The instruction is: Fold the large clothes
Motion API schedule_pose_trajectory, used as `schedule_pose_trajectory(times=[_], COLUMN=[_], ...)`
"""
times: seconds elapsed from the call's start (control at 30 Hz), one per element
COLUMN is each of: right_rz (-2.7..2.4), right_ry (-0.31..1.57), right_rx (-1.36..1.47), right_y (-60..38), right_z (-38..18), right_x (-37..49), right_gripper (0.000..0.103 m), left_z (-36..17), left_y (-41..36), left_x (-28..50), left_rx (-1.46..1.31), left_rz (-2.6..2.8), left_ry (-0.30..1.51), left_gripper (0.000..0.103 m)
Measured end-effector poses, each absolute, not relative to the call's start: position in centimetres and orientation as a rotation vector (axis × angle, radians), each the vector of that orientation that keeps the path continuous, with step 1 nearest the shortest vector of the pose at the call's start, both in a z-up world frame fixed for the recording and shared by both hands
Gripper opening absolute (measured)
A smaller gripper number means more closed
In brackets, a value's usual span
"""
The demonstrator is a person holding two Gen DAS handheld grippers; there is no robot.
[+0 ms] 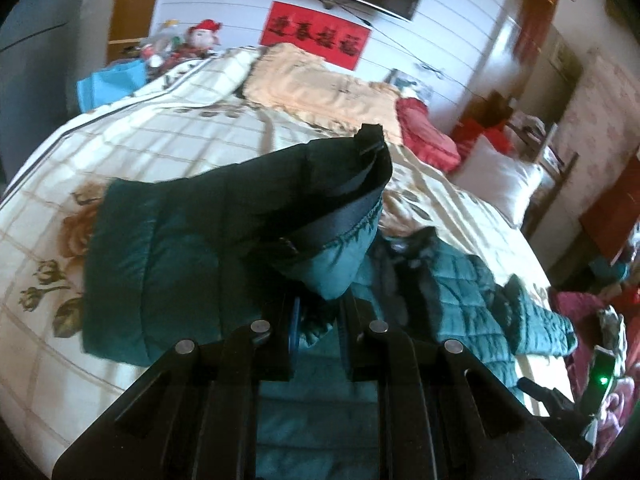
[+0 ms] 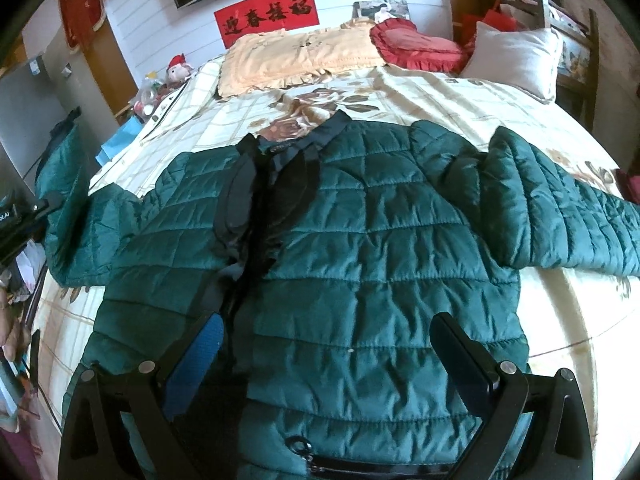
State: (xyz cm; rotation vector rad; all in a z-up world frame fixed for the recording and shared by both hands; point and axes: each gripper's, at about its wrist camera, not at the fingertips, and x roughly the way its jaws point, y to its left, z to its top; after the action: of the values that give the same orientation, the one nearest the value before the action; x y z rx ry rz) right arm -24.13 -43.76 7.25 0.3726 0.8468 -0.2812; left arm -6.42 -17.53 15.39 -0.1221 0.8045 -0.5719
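Observation:
A dark green quilted jacket (image 2: 360, 248) lies front up on the bed, collar toward the pillows, its right sleeve (image 2: 560, 208) spread out to the right. My right gripper (image 2: 324, 344) is open and empty, hovering over the jacket's lower front near the zipper. My left gripper (image 1: 318, 312) is shut on the jacket's left sleeve (image 1: 192, 248) and holds it lifted, with the black cuff (image 1: 372, 168) standing up. The lifted sleeve and left gripper also show at the left edge of the right wrist view (image 2: 60, 184).
The bed (image 2: 500, 92) has a cream floral checked cover. At its head lie a peach pillow (image 2: 296, 56), a red cushion (image 2: 412, 46) and a white pillow (image 2: 516, 56). A blue bag (image 1: 108, 84) and toys stand by the bed's far left.

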Motion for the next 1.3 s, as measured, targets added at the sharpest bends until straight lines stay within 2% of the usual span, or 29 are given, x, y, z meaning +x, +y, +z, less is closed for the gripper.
schedule_pose_trajectory(times=[0.27, 0.67, 1.3], right_rz=[-0.292, -0.316, -0.43], right_ry=[0.843, 0.851, 0.888], right_rx=[0.398, 0.422, 0.371], right_y=[-45.0, -46.7, -49.4], right_z=[7.0, 6.2, 5.1], right_x=[-25.2, -26.4, -26.8], right_gripper=[0.103, 0.103, 0.103], left_z=[15.0, 11.3, 7.6], left_y=[-23.1, -31.0, -35.1], left_x=[-8.6, -10.6, -11.3], left_rx=[-0.066, 0.013, 0.042], left_rz=[-0.661, -0.765, -0.81], left_ry=[0.825, 0.915, 1.007], left_gripper=[0.015, 0.015, 0.015])
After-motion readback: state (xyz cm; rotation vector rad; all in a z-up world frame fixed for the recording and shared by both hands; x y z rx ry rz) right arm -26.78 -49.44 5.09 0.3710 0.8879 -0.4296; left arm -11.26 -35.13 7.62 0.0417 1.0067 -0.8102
